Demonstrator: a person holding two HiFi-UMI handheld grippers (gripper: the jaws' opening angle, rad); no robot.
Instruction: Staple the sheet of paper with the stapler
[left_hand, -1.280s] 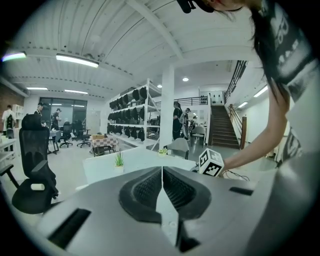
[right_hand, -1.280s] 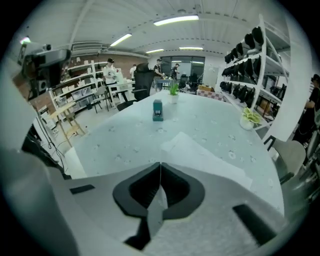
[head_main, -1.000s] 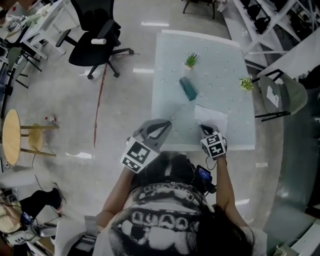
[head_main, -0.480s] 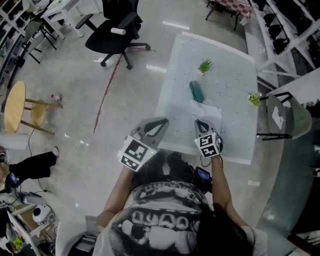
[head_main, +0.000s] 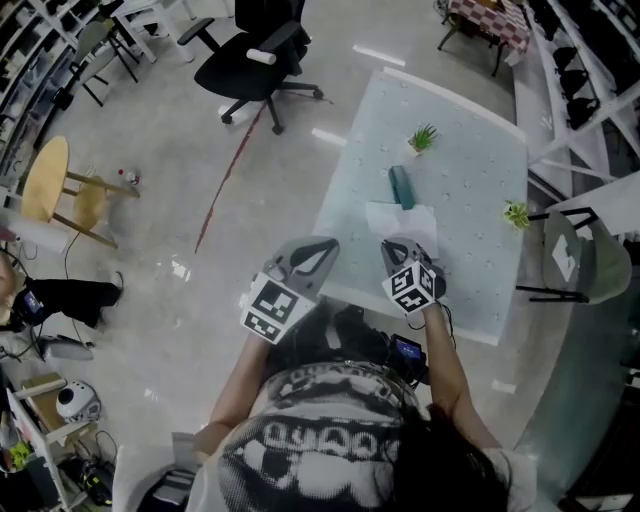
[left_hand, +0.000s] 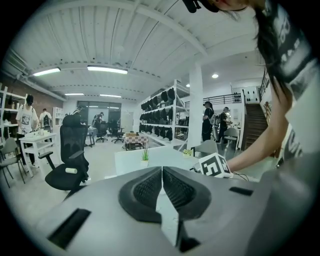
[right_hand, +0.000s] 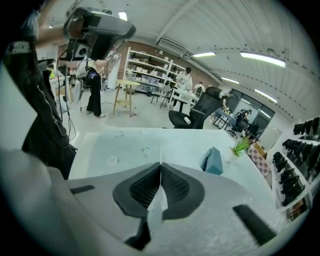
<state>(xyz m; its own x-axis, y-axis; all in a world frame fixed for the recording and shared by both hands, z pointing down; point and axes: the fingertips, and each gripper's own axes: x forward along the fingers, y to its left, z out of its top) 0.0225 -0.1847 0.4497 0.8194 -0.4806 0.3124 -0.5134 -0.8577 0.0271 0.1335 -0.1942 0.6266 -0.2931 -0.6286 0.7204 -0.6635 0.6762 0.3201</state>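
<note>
Right gripper view: right gripper (right_hand: 160, 169) pinches thin white paper sheet (head_main: 400, 221) (light, floppy; edge grip suits) just beside teal stapler (head_main: 401, 186); left gripper (left_hand: 162, 173) pressed together, empty.

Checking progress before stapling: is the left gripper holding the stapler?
No, the stapler lies on the table beside the sheet, well apart from the left gripper, whose fingers are shut on nothing.

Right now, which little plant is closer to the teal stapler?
The plant just beyond the stapler, toward the far edge. The other plant stands off by the table's right edge.
</note>
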